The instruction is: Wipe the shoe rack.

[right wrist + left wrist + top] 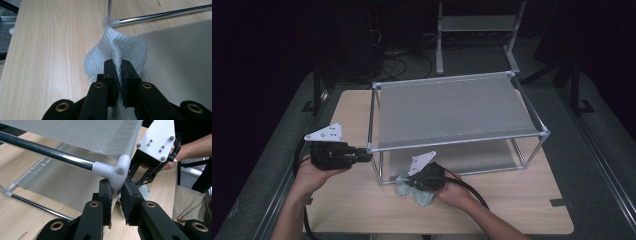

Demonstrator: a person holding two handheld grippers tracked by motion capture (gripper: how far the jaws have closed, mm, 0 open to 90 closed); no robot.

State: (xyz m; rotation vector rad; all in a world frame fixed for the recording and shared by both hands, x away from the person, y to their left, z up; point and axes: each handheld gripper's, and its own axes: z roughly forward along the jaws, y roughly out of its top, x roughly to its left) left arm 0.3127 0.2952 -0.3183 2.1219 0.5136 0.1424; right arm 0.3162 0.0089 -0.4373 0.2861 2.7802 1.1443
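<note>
A metal-framed rack (532,120) with two grey mesh shelves stands on the wooden table (512,200). My left gripper (367,156) (116,192) is at the rack's front left corner. Its pads press on the white plastic corner joint (112,170) from both sides, just below the top rail. A crumpled white textured cloth (422,197) (125,47) lies on the table at the rack's front foot. My right gripper (409,182) (118,67) is shut on a raised fold of this cloth, low over the table.
The lower mesh shelf (180,57) lies just beyond the cloth, beside a chrome bottom rail (160,16). In the left gripper view the other gripper's grey plate (157,140) sits close behind the corner. A dark floor with cables and a metal stand (477,25) surrounds the table.
</note>
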